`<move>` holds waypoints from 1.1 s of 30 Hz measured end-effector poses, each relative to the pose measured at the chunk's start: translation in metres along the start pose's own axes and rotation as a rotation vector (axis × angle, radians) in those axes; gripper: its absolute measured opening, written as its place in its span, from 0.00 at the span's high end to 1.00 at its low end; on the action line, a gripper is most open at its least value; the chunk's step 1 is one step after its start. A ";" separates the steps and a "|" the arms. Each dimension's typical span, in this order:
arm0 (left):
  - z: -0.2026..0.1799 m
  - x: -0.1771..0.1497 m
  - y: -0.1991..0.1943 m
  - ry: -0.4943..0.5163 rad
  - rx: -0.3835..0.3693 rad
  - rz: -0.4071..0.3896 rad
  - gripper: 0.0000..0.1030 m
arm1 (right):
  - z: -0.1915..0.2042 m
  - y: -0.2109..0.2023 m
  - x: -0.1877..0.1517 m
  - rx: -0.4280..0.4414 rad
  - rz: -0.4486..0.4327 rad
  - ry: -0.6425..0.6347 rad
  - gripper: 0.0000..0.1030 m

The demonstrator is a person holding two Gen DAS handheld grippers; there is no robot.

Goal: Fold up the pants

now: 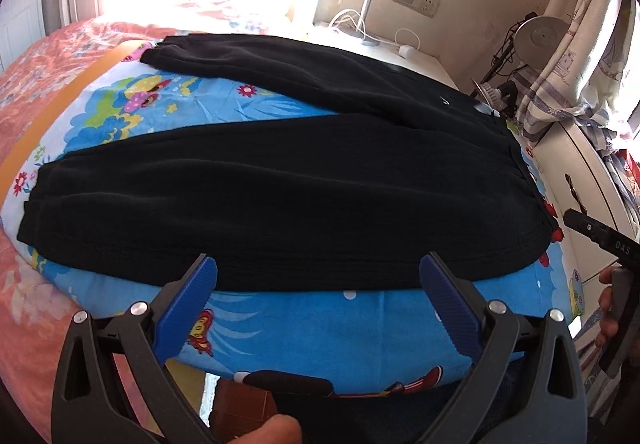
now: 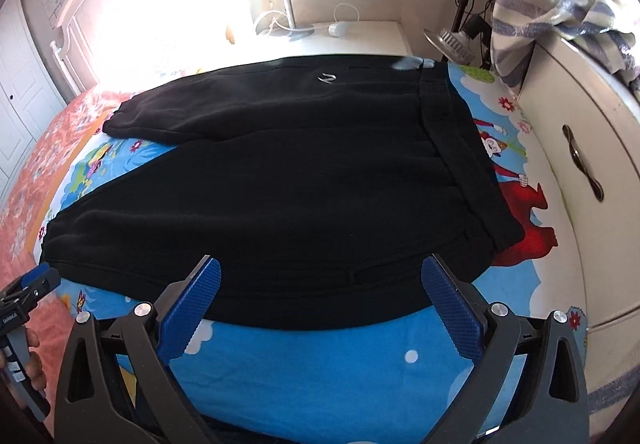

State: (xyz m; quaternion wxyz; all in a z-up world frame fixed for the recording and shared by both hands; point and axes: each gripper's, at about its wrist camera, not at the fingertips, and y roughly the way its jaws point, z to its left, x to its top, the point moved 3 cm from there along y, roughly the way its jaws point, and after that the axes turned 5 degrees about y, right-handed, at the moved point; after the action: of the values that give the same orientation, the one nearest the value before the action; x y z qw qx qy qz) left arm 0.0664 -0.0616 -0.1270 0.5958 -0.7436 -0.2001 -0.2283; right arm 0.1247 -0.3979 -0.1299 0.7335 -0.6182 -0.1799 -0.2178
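Bedroom; bed spread with a cartoon-print sheet (image 1: 280,320). Item: black pants (image 1: 260,196), laid flat, legs splayed toward the left, waistband at right. Left gripper (image 1: 318,276) and right gripper (image 2: 320,278): both level, poised at the near edge, fingers spread wide, gripping nothing. Risk, judged: thick fleece may bunch, or a pinch may snag the sheet beneath, dragging the pants crooked.
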 end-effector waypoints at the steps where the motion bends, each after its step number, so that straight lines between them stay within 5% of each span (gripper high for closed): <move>1: -0.005 0.002 0.013 -0.017 -0.046 0.028 0.02 | -0.014 0.012 0.012 0.002 0.021 0.006 0.05; 5: -0.022 0.017 0.055 -0.076 -0.180 0.067 0.02 | -0.073 0.057 0.094 -0.056 0.075 0.059 0.05; 10: -0.038 0.043 0.086 -0.102 -0.269 0.076 0.02 | -0.109 0.127 0.204 -0.159 0.107 -0.165 0.05; 14: -0.033 0.056 0.092 -0.123 -0.234 0.082 0.02 | -0.130 0.185 0.261 -0.181 0.200 -0.301 0.08; 17: -0.014 0.058 0.093 -0.168 -0.188 0.096 0.02 | -0.133 0.212 0.289 -0.174 0.250 -0.379 0.20; 24: 0.023 0.050 0.094 -0.271 -0.093 0.137 0.02 | -0.104 0.268 0.308 -0.112 0.362 -0.541 0.20; 27: 0.032 0.049 0.092 -0.288 -0.074 0.138 0.02 | -0.101 0.281 0.307 -0.073 0.417 -0.529 0.37; 28: 0.034 0.051 0.091 -0.291 -0.068 0.139 0.02 | -0.099 0.279 0.307 -0.032 0.427 -0.516 0.67; 29: 0.038 0.052 0.092 -0.293 -0.062 0.137 0.02 | -0.095 0.276 0.305 0.024 0.455 -0.501 0.84; 33: 0.046 0.056 0.095 -0.305 -0.071 0.125 0.02 | -0.075 0.248 0.296 -0.011 0.418 -0.599 0.93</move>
State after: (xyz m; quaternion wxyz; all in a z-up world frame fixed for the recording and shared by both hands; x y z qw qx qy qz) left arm 0.1714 -0.0357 -0.1786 0.5448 -0.8012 -0.2336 -0.0823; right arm 0.5075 -0.4656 -0.1904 0.6737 -0.6818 -0.2555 0.1265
